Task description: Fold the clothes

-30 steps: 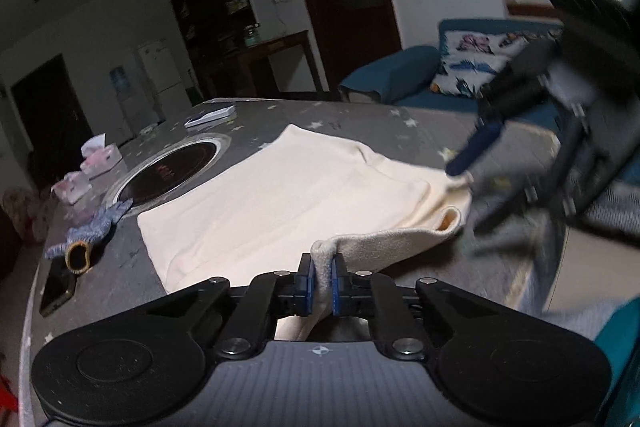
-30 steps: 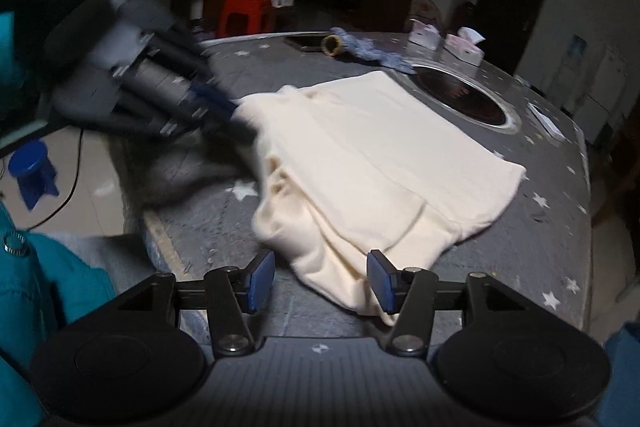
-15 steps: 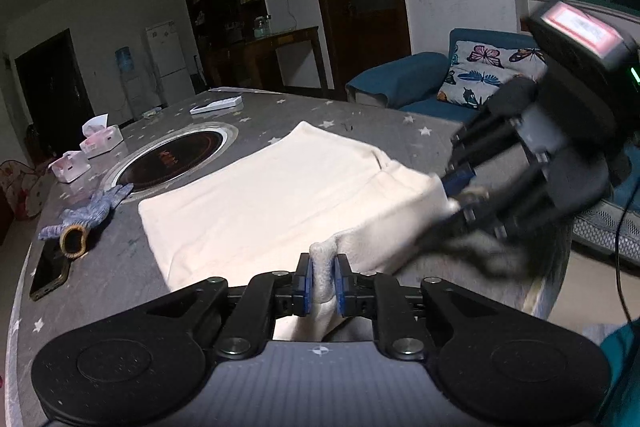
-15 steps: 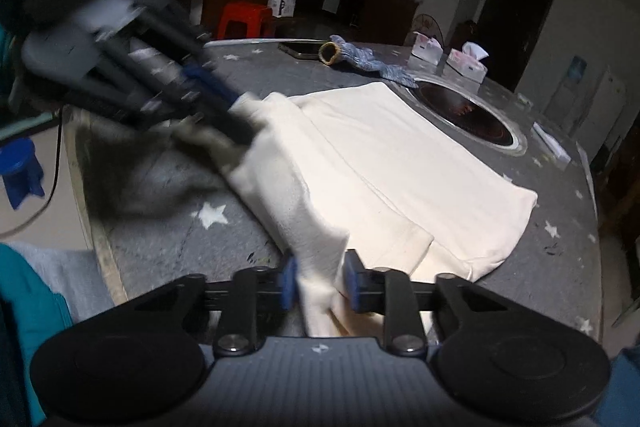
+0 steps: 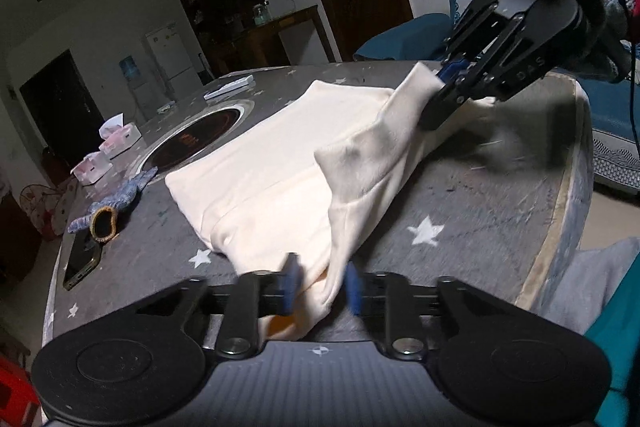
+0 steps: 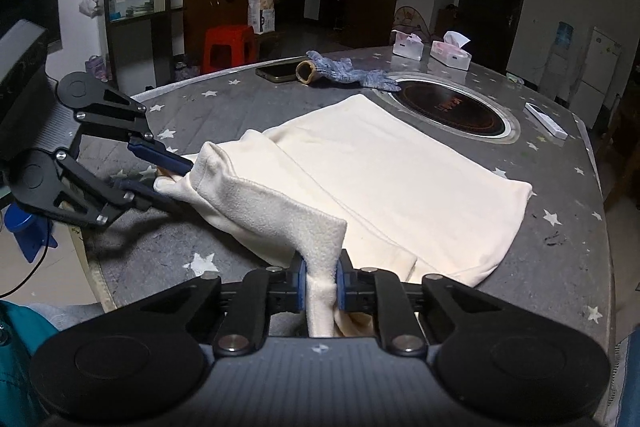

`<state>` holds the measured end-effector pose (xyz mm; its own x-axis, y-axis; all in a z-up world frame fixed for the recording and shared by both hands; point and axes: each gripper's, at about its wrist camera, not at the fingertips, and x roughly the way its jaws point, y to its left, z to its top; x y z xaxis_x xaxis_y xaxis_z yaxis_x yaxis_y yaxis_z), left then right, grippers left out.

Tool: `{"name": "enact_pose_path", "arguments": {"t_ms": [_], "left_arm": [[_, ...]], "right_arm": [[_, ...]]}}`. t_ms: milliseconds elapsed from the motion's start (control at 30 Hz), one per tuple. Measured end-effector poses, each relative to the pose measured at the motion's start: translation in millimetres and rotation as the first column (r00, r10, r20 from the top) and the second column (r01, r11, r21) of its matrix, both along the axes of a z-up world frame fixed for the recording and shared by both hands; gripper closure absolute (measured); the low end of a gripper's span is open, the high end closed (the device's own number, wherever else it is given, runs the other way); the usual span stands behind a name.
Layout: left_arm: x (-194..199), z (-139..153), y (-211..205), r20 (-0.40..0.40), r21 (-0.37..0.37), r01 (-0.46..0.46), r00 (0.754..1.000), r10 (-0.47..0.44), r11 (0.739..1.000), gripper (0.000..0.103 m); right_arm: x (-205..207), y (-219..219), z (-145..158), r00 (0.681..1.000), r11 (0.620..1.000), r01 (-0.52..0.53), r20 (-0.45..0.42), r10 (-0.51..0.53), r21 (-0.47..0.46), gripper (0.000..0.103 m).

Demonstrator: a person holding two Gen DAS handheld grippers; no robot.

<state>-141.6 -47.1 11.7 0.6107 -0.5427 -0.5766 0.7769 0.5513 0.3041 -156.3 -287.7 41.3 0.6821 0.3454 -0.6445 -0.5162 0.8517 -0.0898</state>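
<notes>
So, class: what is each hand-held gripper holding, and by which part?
Right hand-held gripper pinches the cream garment's lifted edge; left hand-held gripper is open around it.

Letters "DAS" on an arm of the right tongs; other markings illegible.

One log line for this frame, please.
phase: mid-fold | left gripper: jaws apart around cream garment corner | right gripper: jaws shut on its edge, raised | rest flat on table

Both claws are black linkages with silver screws and blue fingertips; a teal sleeve shows.
</notes>
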Motion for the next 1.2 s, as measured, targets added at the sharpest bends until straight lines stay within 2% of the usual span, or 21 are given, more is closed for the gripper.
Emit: {"name": "enact_pose_path", "arguments": {"t_ms": [100, 267, 500, 700, 933, 1200], "left_arm": [[-1.9, 6.1, 7.1, -0.008, -0.038, 0.001, 1.0, -0.001, 0.999, 0.097], [-13.7, 21.4, 15.9, -0.016, -0.094, -0.005, 1.0, 0.004, 0.996, 0.098], [-59.1, 53.5, 35.9, -0.044, -0.164, 0.007, 0.999, -0.014, 0.986, 0.098], [-90.4, 90.1, 49.6, -0.025, -0.23, -0.016, 1.0, 0.011, 0.973, 0.098], [-53.8, 100.0, 35.3, -0.013, -0.231, -0.045, 0.999, 0.043, 0.972, 0.098], [32.0, 80.5, 5.6, -0.069, -0.181, -0.102, 0.994, 0.09, 0.978, 0.098]], "right_arm": [[-5.3, 0.1, 1.5, 1.0, 1.0, 0.004, 0.012, -0.005, 0.007, 0.093], [-19.5, 0.0, 13.3, 0.999, 1.0, -0.013, 0.039, 0.012, 0.014, 0.093], [-61.3, 2.0, 42.8, 0.995, 0.997, -0.077, 0.06, 0.075, 0.023, 0.094], [-98.0, 6.6, 73.1, 0.989, 0.989, -0.139, 0.058, 0.137, 0.04, 0.094], [-78.5, 5.0, 89.4, 0.988, 0.99, -0.135, 0.077, 0.132, 0.035, 0.094], [3.1, -7.4, 79.7, 0.995, 0.996, -0.089, 0.049, 0.088, 0.007, 0.094]]}}
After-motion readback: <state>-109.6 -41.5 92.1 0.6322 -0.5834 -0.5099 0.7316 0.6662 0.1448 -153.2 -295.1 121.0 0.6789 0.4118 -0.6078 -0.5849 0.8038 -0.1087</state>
